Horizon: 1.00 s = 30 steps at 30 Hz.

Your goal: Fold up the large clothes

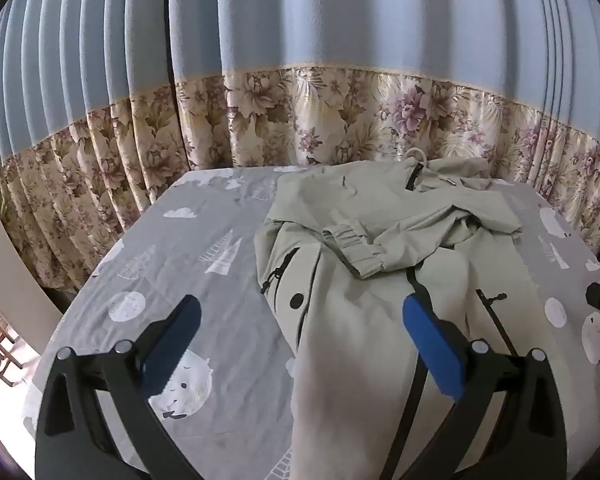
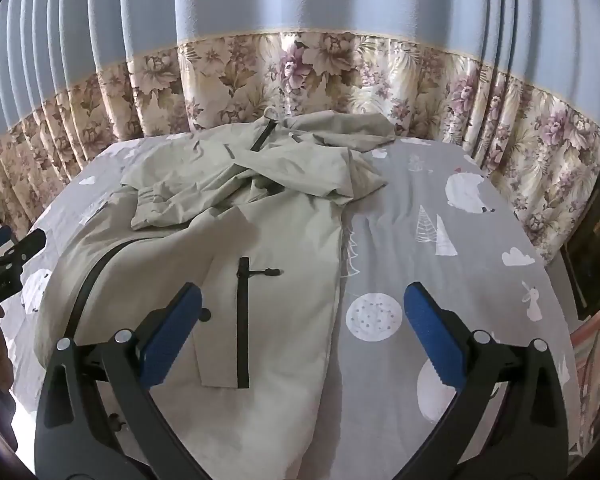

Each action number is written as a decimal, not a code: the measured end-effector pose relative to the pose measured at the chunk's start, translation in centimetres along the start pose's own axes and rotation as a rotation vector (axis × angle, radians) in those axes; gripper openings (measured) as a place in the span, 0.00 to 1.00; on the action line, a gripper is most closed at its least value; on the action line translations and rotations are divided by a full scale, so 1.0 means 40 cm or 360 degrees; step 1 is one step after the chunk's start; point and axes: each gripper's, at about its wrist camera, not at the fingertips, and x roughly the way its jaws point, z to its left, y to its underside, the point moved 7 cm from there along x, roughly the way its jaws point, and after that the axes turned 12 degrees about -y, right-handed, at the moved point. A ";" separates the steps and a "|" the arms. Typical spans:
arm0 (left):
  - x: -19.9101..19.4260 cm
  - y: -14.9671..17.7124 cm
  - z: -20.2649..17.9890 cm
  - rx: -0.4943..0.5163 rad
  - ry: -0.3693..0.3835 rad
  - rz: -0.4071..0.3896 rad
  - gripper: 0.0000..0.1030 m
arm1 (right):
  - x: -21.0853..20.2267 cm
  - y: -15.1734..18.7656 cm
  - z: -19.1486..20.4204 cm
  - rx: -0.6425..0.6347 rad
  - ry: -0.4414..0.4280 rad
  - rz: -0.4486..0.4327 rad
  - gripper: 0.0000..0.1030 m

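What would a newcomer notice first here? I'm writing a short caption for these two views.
A pale green jacket lies spread on the bed, one sleeve folded across its chest, hood toward the curtain. The grey sheet is printed with white trees and animals, and the curtain behind is blue over a floral band. In front, the left gripper and right gripper stand wide open, holding nothing.

Both grippers (image 1: 300, 332) (image 2: 300, 320) have black arms, silver rivets, and blue-padded jaws.
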 end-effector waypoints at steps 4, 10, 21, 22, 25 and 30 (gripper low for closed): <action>0.002 -0.001 -0.001 -0.0001 0.0008 0.0004 0.98 | 0.006 0.004 -0.002 -0.0020 0.0026 0.0014 0.97; 0.009 0.003 -0.017 0.0035 -0.0016 0.0020 0.98 | 0.003 0.009 -0.002 -0.0024 0.0038 0.0004 0.97; 0.015 0.022 -0.045 0.0108 -0.0015 0.0018 0.98 | 0.012 0.012 -0.003 -0.0009 0.0014 0.0013 0.97; 0.015 0.023 -0.046 0.0110 -0.0010 0.0020 0.98 | 0.014 0.012 -0.003 -0.0014 0.0016 0.0016 0.97; 0.016 0.025 -0.042 0.0097 -0.0012 0.0024 0.98 | 0.011 0.012 -0.005 -0.0017 0.0017 0.0012 0.97; 0.022 0.029 -0.032 0.0074 -0.0016 0.0032 0.98 | 0.008 0.008 -0.010 -0.0005 0.0013 0.0003 0.97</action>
